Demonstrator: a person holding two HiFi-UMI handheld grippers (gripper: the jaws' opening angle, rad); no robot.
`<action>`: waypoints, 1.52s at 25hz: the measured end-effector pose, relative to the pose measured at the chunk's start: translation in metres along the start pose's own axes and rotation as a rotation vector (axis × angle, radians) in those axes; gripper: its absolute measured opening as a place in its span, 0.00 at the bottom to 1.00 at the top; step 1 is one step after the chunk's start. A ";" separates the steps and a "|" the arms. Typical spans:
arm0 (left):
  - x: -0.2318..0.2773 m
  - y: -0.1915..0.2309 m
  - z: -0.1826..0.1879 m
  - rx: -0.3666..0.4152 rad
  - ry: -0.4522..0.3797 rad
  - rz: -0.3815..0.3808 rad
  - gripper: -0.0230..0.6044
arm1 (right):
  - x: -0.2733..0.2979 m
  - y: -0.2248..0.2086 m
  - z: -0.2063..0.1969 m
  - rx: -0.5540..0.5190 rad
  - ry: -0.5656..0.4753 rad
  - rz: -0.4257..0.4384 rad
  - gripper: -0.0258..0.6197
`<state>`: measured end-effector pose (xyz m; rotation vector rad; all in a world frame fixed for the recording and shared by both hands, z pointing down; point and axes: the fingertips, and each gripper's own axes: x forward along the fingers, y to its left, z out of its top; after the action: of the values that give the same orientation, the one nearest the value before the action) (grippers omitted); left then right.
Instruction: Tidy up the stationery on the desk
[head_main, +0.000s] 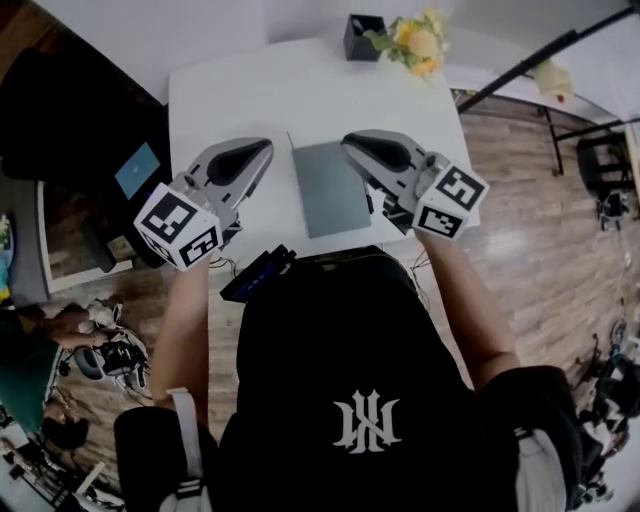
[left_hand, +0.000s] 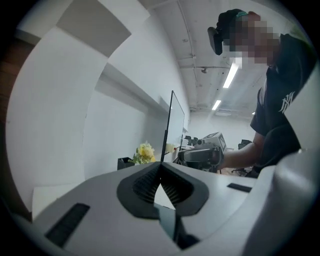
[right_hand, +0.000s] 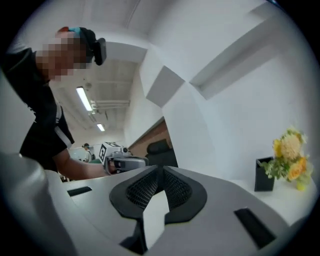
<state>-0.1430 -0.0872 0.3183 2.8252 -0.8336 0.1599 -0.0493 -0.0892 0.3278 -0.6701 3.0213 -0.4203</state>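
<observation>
Both pairs of jaws are pressed together at the tips with nothing between them. The left gripper (head_main: 262, 148) and right gripper (head_main: 352, 142) are held up over the white counter (head_main: 250, 90), facing each other. Below and between them a grey notebook (head_main: 330, 188) lies flat and closed. At the far edge stand a black pen holder (head_main: 362, 37) and yellow flowers (head_main: 418, 42).

Pretty bare room tbh: white table (head_main: 250, 90) on a wood plank floor (head_main: 530, 220), plain white walls (left_hand: 120, 120) all round. Strip lights (left_hand: 230, 76) run along the ceiling, and there's a black office chair (right_hand: 161, 151) at the back.
</observation>
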 end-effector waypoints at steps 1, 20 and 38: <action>-0.002 -0.004 0.012 0.015 -0.013 0.008 0.04 | 0.002 0.009 0.012 -0.024 -0.023 0.027 0.13; 0.012 -0.063 0.038 0.005 -0.034 0.059 0.04 | -0.034 0.029 0.073 -0.167 -0.050 0.173 0.11; 0.041 -0.107 0.029 -0.036 -0.055 0.148 0.04 | -0.070 0.037 0.069 -0.168 -0.024 0.380 0.11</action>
<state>-0.0484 -0.0268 0.2800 2.7450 -1.0478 0.0869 0.0042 -0.0457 0.2488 -0.0920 3.0805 -0.1440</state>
